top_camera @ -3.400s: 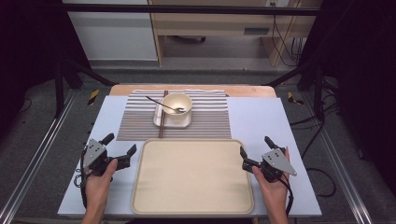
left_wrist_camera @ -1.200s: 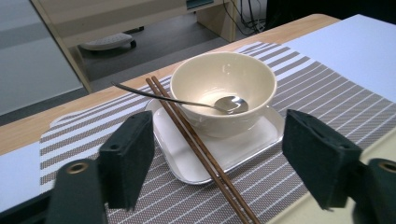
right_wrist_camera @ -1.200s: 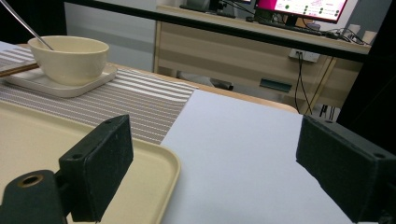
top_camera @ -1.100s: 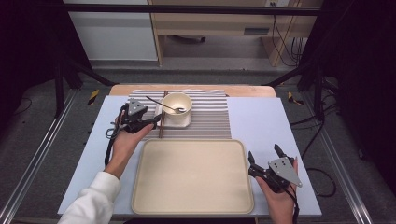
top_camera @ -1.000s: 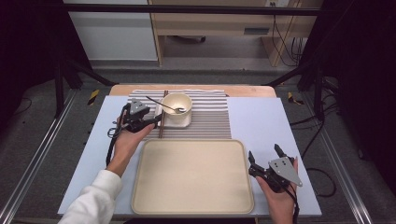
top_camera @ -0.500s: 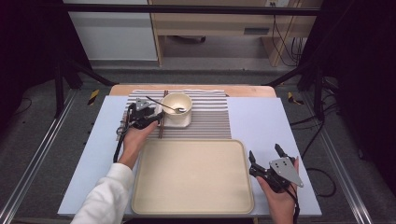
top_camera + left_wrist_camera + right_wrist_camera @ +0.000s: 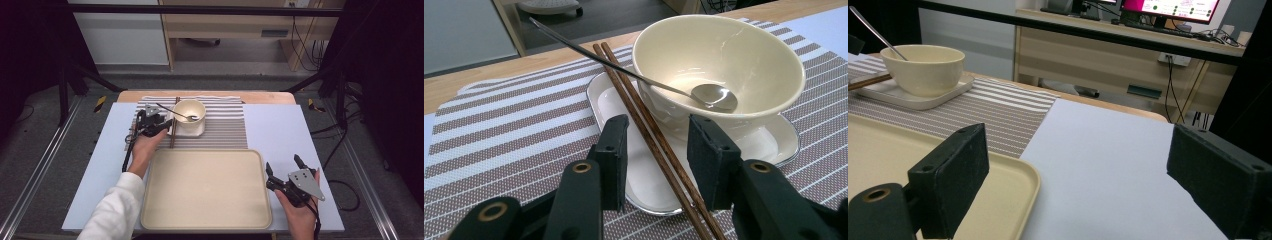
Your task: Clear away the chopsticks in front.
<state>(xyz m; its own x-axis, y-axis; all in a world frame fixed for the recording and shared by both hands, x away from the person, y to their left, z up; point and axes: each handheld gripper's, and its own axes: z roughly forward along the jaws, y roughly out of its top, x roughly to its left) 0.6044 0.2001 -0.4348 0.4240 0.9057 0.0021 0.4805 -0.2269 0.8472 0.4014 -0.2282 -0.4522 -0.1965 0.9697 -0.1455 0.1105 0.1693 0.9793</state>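
At 9 o'clock of bowl (image 7: 719, 65), L gripper (image 7: 658, 155) fingers narrowing round chopsticks (image 7: 644, 125), not yet pinching; next: close, lift. R gripper (image 7: 1088, 185) wide, idle.

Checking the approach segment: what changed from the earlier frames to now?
The left gripper went from the near left of the table up to the pair of brown wooden chopsticks; its jaws have just been closing around them, not yet pressing. The right gripper, cream ceramic bowl, metal spoon and beige plastic tray stayed put.
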